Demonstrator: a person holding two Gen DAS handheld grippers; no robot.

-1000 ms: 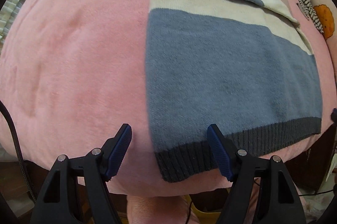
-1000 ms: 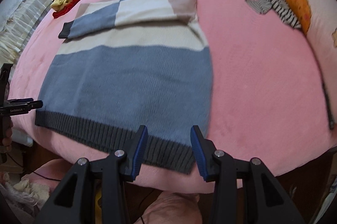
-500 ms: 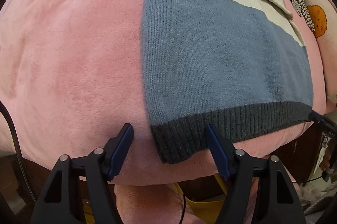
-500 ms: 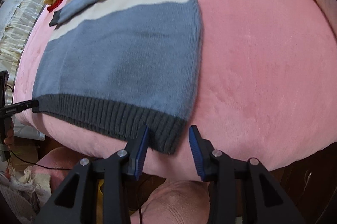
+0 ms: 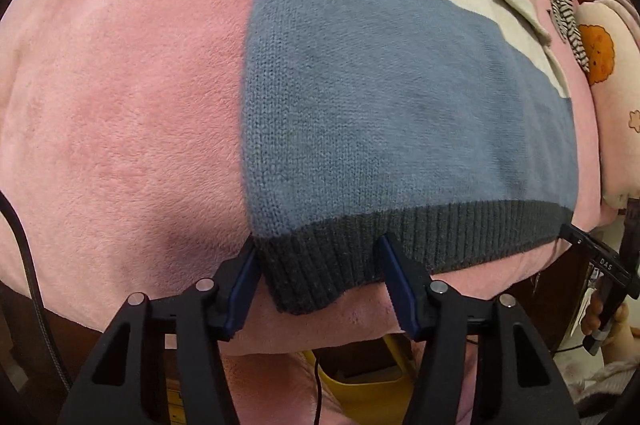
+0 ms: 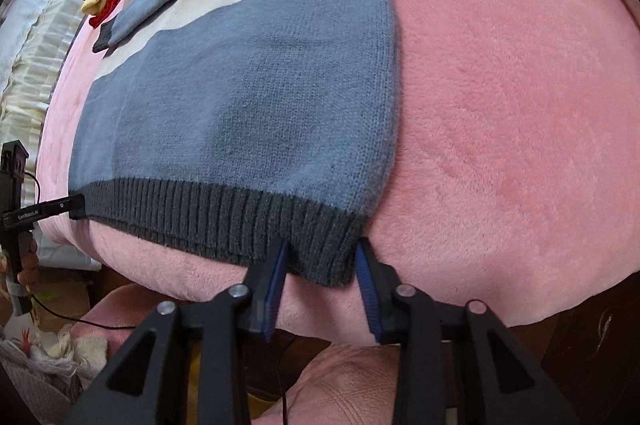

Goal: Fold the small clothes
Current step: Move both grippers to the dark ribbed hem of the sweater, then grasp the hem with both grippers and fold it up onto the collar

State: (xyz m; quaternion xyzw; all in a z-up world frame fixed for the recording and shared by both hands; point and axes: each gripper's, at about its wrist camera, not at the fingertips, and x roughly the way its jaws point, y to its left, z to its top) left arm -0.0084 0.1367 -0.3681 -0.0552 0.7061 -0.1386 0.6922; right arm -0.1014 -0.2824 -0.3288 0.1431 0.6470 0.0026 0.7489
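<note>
We have the sweater (image 5: 400, 97) flat on the pink bed (image 5: 120, 85); left gripper (image 5: 316, 279) and right gripper (image 6: 322, 275) closing astride its hem corners, pads not yet pressing; risk: pinching blanket too, or uneven lift skewing the fold.

Black plastic tongs (image 5: 316, 265), blue ribbed pads (image 5: 394, 279), silver screws, black cable

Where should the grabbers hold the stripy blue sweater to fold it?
By the dark ribbed hem, one bottom corner each, coming from above at the bed's near edge. The sweater lies flat and the corners stick out. The left gripper and right gripper jaws are closing there.
</note>
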